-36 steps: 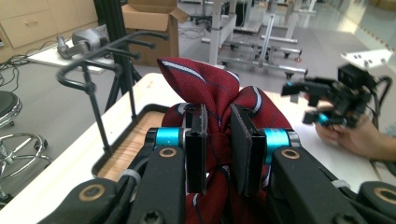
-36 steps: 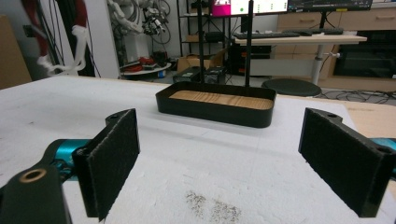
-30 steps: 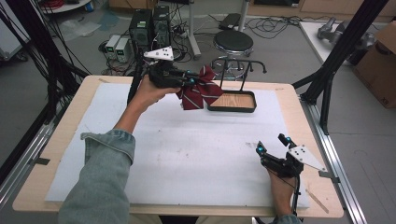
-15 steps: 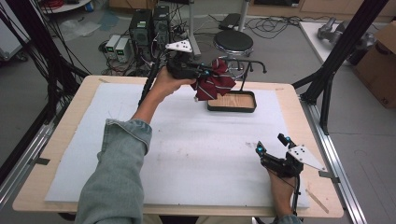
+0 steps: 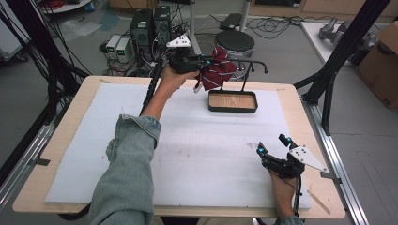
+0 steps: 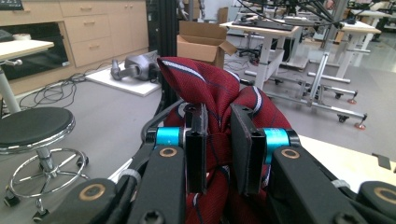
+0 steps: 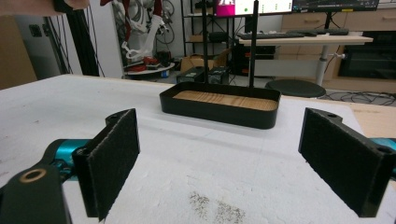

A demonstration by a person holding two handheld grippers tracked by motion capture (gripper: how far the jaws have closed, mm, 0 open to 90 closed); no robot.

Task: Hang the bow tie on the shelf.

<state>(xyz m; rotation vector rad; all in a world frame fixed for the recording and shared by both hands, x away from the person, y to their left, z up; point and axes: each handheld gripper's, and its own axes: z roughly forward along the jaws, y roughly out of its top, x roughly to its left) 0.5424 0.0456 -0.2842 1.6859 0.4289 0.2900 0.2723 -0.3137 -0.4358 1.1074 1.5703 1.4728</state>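
A dark red striped tie hangs bunched from my left gripper, raised over the table's far edge just left of the black rack bar. In the left gripper view the jaws of my left gripper are shut on the tie, its cloth bulging above them. Below the bar sits a black tray with a wooden bottom. My right gripper rests at the near right of the table, open and holding nothing. Its view looks between the wide-apart pads of my right gripper toward the tray and two upright posts.
A white foam mat covers the wooden table. Behind the far edge stand a round stool and computer boxes. Black frame struts rise at the right, and more at the left.
My left gripper carried the tie rightward and higher, from left of the tray up to the rack bar. The right gripper stayed still and open.
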